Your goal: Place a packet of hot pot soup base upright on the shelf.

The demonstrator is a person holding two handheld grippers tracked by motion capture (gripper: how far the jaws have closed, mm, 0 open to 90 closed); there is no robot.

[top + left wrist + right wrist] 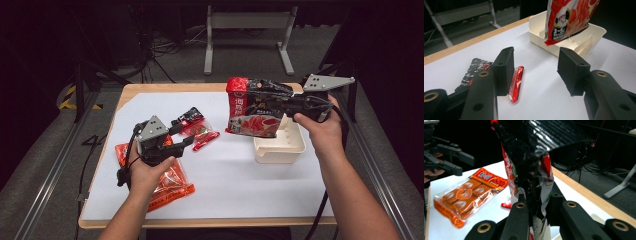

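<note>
My right gripper (285, 102) is shut on a large red and black snack bag (252, 107), held upright with its lower edge over the cream tray (280, 147). In the right gripper view the bag (531, 165) rises crumpled between the jaws. My left gripper (187, 140) hovers open and empty above the white mat, its pads (505, 67) apart. A small red sachet (516, 83) lies just beyond the left pad, beside a black and red packet (476, 67). An orange bag of wrapped snacks (167, 180) lies under my left hand.
The cream tray (596, 31) has dividers inside and stands at the right of the mat. A white mat (225, 185) covers most of the wooden table. Small red packets (197, 127) lie near the mat's middle left. A grey table frame (247, 22) stands beyond the far edge.
</note>
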